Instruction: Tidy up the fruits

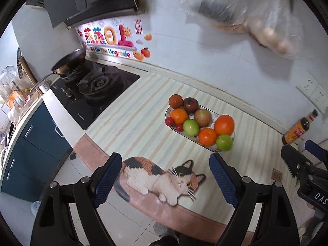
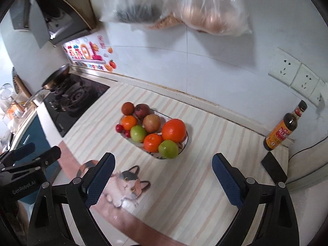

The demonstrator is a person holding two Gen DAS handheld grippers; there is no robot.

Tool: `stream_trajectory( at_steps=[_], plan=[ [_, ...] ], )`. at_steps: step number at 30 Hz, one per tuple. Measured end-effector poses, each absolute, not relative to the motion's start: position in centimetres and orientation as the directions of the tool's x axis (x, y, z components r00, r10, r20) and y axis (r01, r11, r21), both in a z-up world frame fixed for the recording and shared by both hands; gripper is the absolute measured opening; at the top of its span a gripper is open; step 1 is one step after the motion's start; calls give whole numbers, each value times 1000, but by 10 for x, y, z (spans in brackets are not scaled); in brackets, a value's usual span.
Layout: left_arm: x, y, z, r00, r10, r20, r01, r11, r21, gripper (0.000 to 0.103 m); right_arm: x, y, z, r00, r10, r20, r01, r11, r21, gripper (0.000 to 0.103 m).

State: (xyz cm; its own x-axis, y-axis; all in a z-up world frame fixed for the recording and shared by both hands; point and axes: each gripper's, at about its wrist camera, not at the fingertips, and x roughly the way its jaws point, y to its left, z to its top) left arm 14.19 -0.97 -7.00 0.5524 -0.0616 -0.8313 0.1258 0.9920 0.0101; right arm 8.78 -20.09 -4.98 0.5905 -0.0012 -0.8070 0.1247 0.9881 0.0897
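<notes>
- Left gripper (image 1: 165, 181): blue-padded black jaws spread wide, nothing between them, above the cat picture (image 1: 157, 179).
- Right gripper (image 2: 163, 181): likewise wide and empty.
- Oval white patterned plate (image 2: 184, 141) on the striped countertop mat (image 2: 194, 184), piled with oranges, green and red fruits.
- Dark sauce bottle (image 2: 281, 131) near the wall, well apart.

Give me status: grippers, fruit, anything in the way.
Left gripper and right gripper open, empty, above the counter. Fruit piled on plate, untouched. Nothing blocking; bottle off to the side.
</notes>
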Motion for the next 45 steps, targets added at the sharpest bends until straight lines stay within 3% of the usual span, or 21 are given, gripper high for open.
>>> stream_trajectory(
  at_steps=[11, 23, 27, 29, 45],
  plan=[
    [79, -1, -26, 624, -79, -777, 122, 993, -3, 87, 13, -190, 14, 661, 24, -750, 90, 990, 112, 98],
    [52, 2, -6, 662, -102, -742, 131, 991, -19, 87, -18, -181, 34, 682, 29, -731, 72, 992, 106, 98],
    [57, -1, -13, 657, -104, -747, 129, 991, -24, 87, -17, -186, 32, 692, 23, -722, 80, 991, 109, 103],
    [63, -1, -18, 654, -99, -750, 121, 992, -25, 102, -13, -187, 28, 697, 16, -716, 84, 991, 104, 103],
    [119, -14, -63, 627, -13, -779, 68, 997, 38, 102, 61, -203, -30, 668, -49, -742, 130, 990, 52, 103]
  ],
)
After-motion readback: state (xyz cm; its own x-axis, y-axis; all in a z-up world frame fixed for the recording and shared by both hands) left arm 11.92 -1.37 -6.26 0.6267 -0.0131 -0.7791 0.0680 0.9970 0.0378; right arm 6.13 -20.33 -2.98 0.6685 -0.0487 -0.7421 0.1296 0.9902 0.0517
